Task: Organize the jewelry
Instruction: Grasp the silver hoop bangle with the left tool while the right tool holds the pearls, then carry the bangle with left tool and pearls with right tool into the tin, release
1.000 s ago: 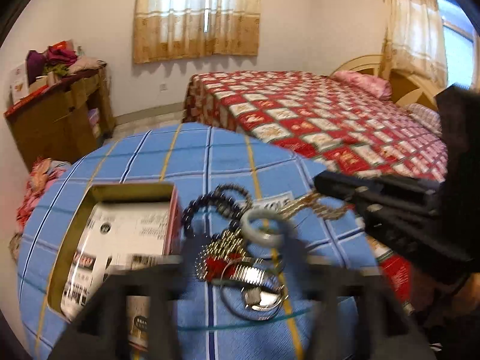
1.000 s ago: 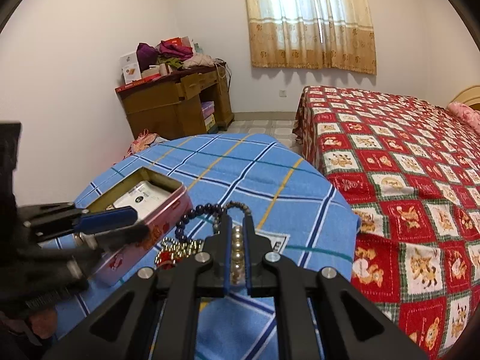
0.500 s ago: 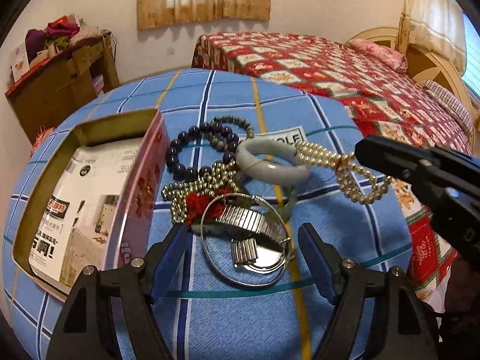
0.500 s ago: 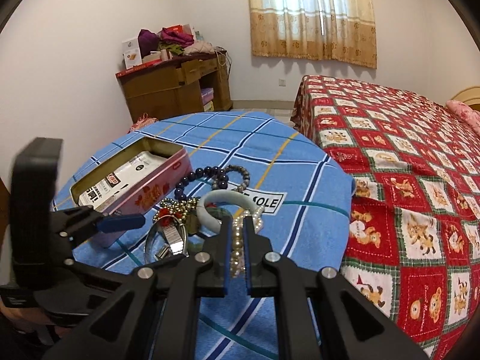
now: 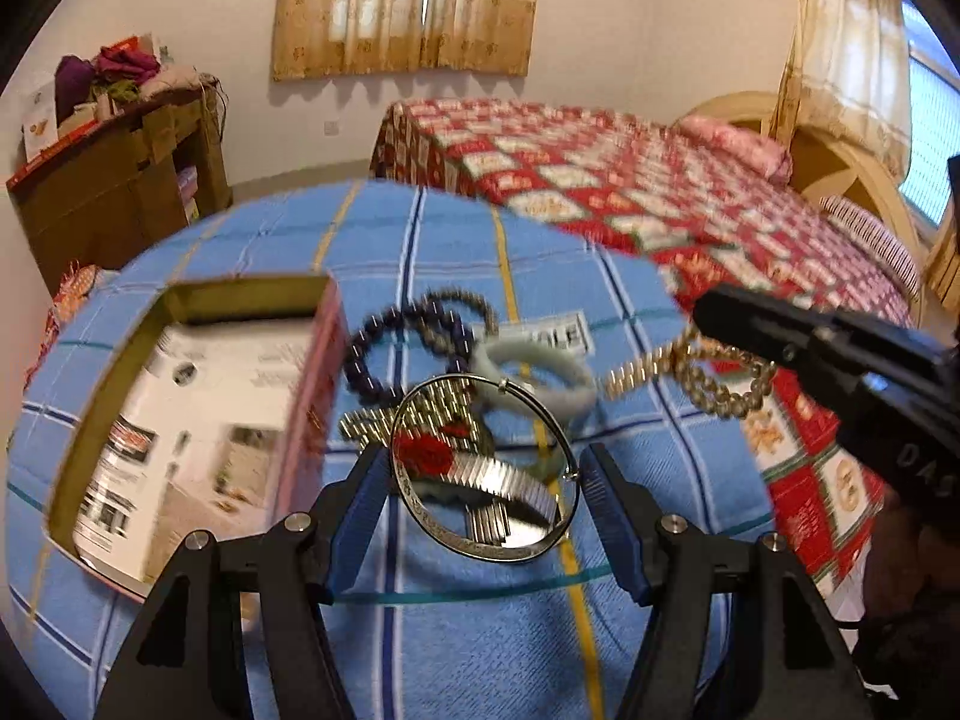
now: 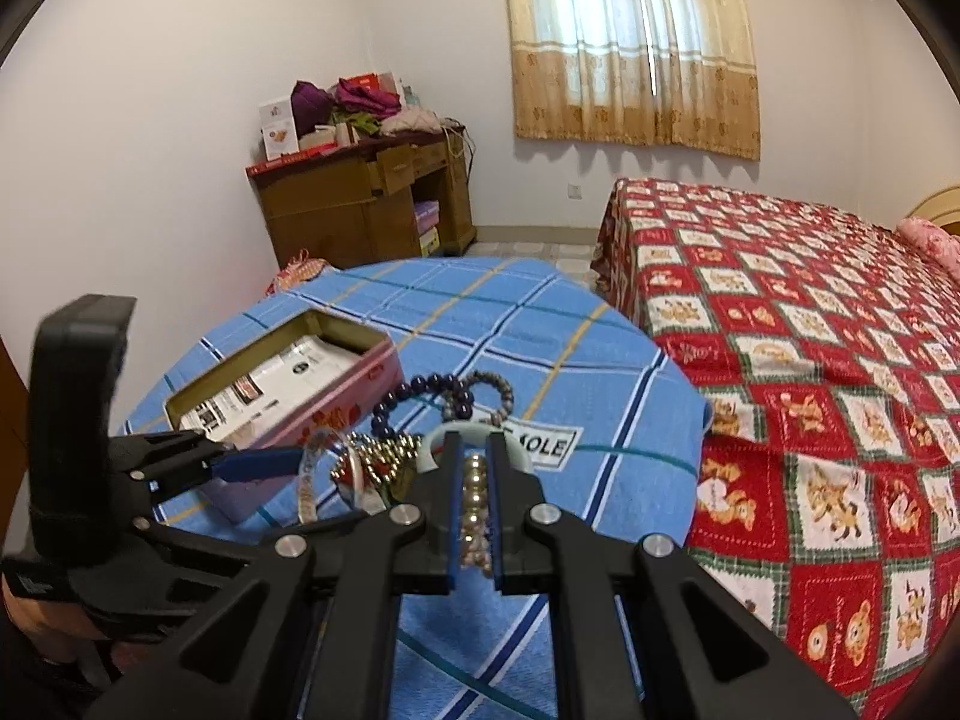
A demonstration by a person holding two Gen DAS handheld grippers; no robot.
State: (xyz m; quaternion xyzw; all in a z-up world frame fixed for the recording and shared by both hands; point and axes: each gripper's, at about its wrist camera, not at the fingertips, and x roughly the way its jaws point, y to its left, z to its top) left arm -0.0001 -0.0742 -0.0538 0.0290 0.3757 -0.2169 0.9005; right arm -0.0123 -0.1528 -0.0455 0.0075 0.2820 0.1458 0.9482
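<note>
My left gripper point(image 5: 485, 455) is closing, and its blue pads press on both sides of a silver bangle point(image 5: 486, 546), which stays sharp while the table blurs. The bangle stands tilted up off the cloth, with a ribbed metal band showing inside it. My right gripper point(image 6: 474, 444) is shut on a pale gold bead strand point(image 6: 474, 504). In the left wrist view the bead strand point(image 5: 714, 396) hangs from that right gripper point(image 5: 705, 309). A jade bangle point(image 5: 540, 402), a dark blue bead bracelet point(image 5: 360, 360) and a grey bead bracelet point(image 5: 474, 303) lie beyond. An open pink tin point(image 5: 315, 396) holds a printed leaflet.
The round table wears a blue checked cloth point(image 5: 480, 648) with a white label point(image 6: 543, 445). A bed with a red patterned quilt point(image 6: 810, 330) stands close on the right. A cluttered wooden desk point(image 6: 360, 204) is against the far wall.
The left jaws have narrowed onto the silver bangle and tipped it up from lying flat. The left view has swung up and away from the table. The right gripper has kept its grip.
</note>
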